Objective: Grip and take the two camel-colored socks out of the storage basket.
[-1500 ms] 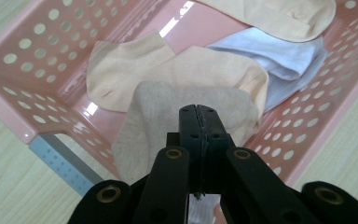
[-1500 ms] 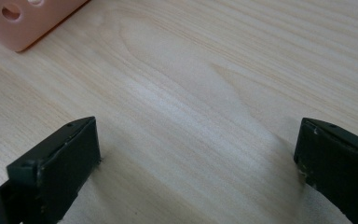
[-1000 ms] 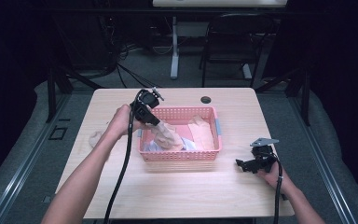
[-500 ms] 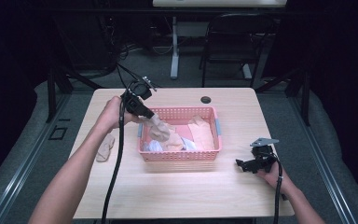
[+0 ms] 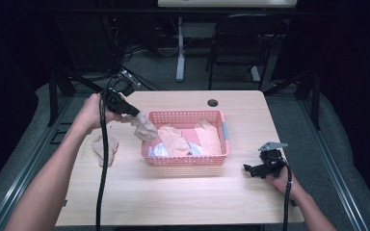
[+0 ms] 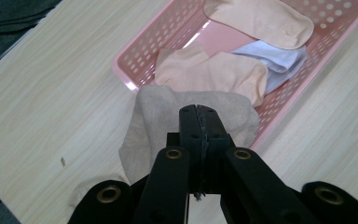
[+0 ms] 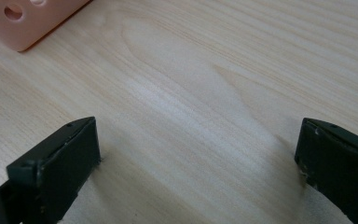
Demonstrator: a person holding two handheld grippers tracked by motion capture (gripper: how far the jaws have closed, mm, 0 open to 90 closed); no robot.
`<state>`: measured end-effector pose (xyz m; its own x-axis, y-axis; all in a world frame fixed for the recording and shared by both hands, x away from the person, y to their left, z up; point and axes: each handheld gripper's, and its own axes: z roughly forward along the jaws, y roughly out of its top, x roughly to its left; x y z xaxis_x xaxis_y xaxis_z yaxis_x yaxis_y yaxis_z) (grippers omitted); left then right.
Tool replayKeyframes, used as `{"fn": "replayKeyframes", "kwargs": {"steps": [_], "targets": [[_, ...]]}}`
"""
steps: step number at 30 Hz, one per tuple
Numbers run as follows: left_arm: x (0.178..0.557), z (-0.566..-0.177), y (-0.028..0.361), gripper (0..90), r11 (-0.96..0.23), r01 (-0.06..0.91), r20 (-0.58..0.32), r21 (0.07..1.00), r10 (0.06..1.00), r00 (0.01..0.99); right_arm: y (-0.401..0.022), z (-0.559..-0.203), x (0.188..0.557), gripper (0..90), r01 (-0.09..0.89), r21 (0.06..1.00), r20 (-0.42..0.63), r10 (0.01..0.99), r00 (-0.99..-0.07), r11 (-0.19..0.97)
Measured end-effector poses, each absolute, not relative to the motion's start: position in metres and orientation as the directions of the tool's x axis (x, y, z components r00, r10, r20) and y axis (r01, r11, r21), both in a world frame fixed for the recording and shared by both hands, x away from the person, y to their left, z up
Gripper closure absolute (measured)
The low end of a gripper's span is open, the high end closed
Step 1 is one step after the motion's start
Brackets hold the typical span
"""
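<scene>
A pink plastic basket (image 5: 185,161) stands mid-table and holds two peach socks (image 6: 214,70) and a white one (image 6: 279,58). My left gripper (image 5: 134,114) hovers above the basket's left rim, shut on a tan sock (image 5: 144,127) that hangs from its tips. In the left gripper view the jaws (image 6: 199,114) are pinched together on the tan sock (image 6: 154,116), over the basket's edge (image 6: 135,56). My right gripper (image 5: 250,169) rests on the table to the right of the basket, open. Bare wood lies between its jaws (image 7: 198,144).
Another tan sock (image 5: 105,147) lies on the table left of the basket, under my left forearm. A black cable hole (image 5: 212,102) sits near the far edge. A chair (image 5: 241,43) stands beyond the table. The basket's corner (image 7: 28,18) is near my right gripper.
My left hand has risen and moved left, carrying the tan sock from inside the basket to above its left rim. The right gripper has stayed put.
</scene>
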<state>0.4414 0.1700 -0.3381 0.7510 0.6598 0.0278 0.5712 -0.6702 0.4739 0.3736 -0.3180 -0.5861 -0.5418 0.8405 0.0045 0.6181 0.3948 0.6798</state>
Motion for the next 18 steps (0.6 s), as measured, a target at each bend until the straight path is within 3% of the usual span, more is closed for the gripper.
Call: {"fn": "replayKeyframes", "kwargs": {"steps": [18], "targets": [[0.431, -0.349, 0.24, 90.0, -0.602, 0.657, 0.012, 0.455, 0.742, 0.671, -0.318, -0.586, 0.373, 0.0, 0.62, 0.682, 0.007, 0.845, -0.535, 0.387]]}}
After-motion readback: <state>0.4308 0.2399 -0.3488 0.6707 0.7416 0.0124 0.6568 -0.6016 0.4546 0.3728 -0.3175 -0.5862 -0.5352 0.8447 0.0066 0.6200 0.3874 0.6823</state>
